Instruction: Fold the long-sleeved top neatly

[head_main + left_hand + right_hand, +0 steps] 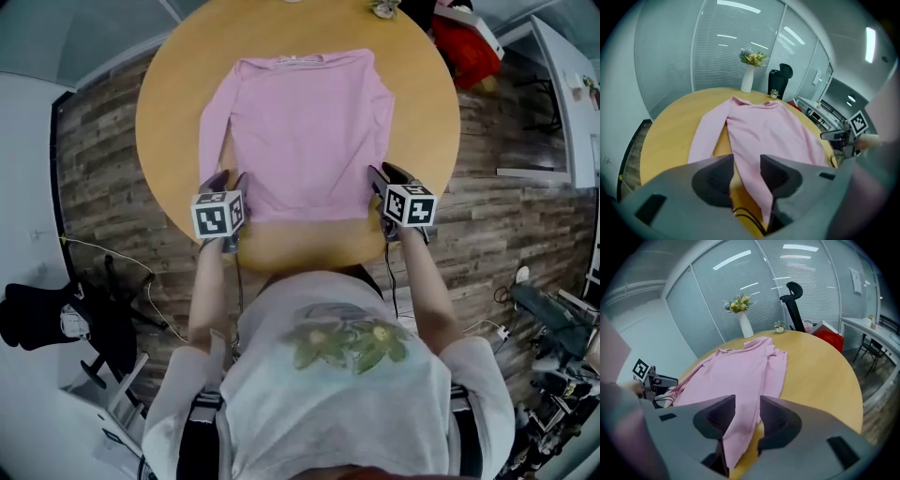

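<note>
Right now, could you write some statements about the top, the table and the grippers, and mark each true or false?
The pink top lies spread on the round table. True.
A vase of flowers stands on the table. True.
The top is already folded in half. False: it lies at full length.
The left gripper is shut on the top. False: its jaws stand apart, cloth between them.
The right gripper holds the vase. False: it is at the top's near corner, jaws apart.

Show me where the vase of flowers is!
In the left gripper view, the white vase stands at the table's far edge, beyond the pink top's collar, left of a black chair.
</note>
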A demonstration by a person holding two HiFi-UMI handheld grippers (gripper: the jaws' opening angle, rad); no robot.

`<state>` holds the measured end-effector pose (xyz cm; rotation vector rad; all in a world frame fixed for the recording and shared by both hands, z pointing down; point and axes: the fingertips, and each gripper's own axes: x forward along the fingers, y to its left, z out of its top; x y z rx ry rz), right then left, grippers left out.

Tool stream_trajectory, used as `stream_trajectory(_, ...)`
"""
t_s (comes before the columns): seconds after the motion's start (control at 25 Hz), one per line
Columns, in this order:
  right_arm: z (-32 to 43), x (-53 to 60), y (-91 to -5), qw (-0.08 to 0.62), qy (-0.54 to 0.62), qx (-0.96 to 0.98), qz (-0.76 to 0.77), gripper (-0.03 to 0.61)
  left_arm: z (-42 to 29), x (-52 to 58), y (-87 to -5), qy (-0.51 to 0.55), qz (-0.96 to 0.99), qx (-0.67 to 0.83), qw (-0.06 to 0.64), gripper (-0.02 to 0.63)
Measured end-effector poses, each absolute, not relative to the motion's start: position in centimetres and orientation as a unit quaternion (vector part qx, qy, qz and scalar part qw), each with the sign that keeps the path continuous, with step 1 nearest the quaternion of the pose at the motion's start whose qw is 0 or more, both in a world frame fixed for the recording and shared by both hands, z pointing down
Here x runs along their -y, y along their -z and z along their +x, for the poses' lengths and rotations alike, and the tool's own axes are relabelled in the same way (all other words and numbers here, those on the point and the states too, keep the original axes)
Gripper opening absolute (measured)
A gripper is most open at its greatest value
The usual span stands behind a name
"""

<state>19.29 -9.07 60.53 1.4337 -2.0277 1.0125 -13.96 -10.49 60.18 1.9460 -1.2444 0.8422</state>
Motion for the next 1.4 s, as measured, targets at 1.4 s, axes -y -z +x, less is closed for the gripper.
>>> stream_trajectory(1.4, 18.3, -5.5, -57.7, 0.197, -0.324, 0.747, 0.546, 0.037, -11.0, -4.7, -58.5, -0.308, 0.771, 0.435, 0.348, 0.018)
